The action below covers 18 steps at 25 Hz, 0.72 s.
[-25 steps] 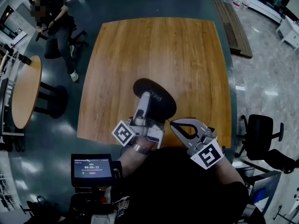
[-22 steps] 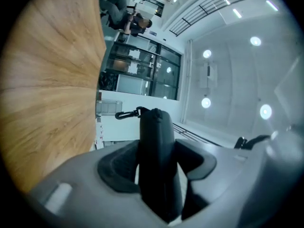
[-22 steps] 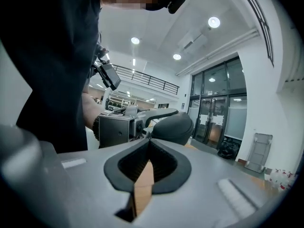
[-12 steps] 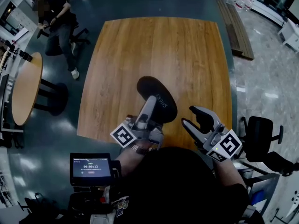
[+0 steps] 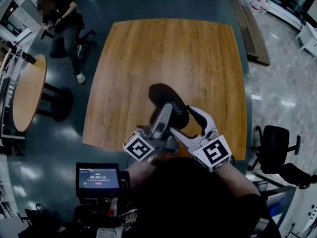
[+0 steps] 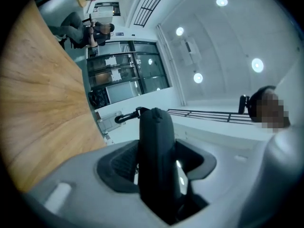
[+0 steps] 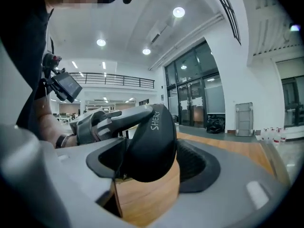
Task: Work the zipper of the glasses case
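1. Black oval hard-shell glasses case point(image 5: 166, 99) with white lettering on the shell is over the near part of the square wooden surface point(image 5: 163, 48). Can't tell if it's touching the wood.
2. My left hand-held gripper point(image 5: 165, 112) is clamped on the case. Its own view shows the shell edge-on with both pads pressed against it, plus a small black clip point(image 6: 124, 117) sticking off the far end.
3. My right hand-held gripper point(image 5: 182, 120) has just been opening its jaws and they're wide now. The lettered end of the case sits between them, but there's a clear gap to the right-hand pad, so no squeeze.
4. Can't pick out the zipper pull in any view.
5. Background stuff: a seated person point(image 5: 62, 19) top left, a round wooden side table point(image 5: 27, 95) and a black office chair point(image 5: 275, 143) on the floor.
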Available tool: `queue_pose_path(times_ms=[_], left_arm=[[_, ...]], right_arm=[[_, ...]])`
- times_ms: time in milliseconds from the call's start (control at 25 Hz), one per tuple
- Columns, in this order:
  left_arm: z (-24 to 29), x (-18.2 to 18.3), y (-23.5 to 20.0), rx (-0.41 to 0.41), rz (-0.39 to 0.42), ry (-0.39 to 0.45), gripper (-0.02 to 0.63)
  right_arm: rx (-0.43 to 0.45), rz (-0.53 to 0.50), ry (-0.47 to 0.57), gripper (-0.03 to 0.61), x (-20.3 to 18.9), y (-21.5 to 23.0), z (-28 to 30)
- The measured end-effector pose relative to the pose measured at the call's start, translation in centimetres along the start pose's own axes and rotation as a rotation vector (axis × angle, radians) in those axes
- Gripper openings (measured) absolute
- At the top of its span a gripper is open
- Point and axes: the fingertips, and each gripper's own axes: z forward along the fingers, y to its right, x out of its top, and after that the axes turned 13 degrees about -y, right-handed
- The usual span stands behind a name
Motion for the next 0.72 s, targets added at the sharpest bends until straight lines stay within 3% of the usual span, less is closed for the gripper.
queue_pose_path(times_ms=[440, 600, 680, 720], left_arm=[[-1.2, -1.4, -1.7, 0.042, 0.03, -0.086, 0.24], [-4.9, 0.4, -5.6, 0.167, 0.044, -0.038, 0.233], [-7.2, 0.1, -7.3, 0.235, 0.068, -0.09, 0.217], [-7.9, -0.7, -7.5, 0.249, 0.094, -0.152, 0.176]], right_arm=[[-0.03, 0.018, 0.011, 0.304, -1.8, 1.1, -0.6], [-0.098, 0.019, -0.06, 0.304, -4.9, 4.4, -1.6], [-0.111, -0.058, -0.144, 0.304, -7.4, 5.9, -0.8], [-0.106, -0.096, -0.19, 0.302, -8.7, 6.6, 0.0]])
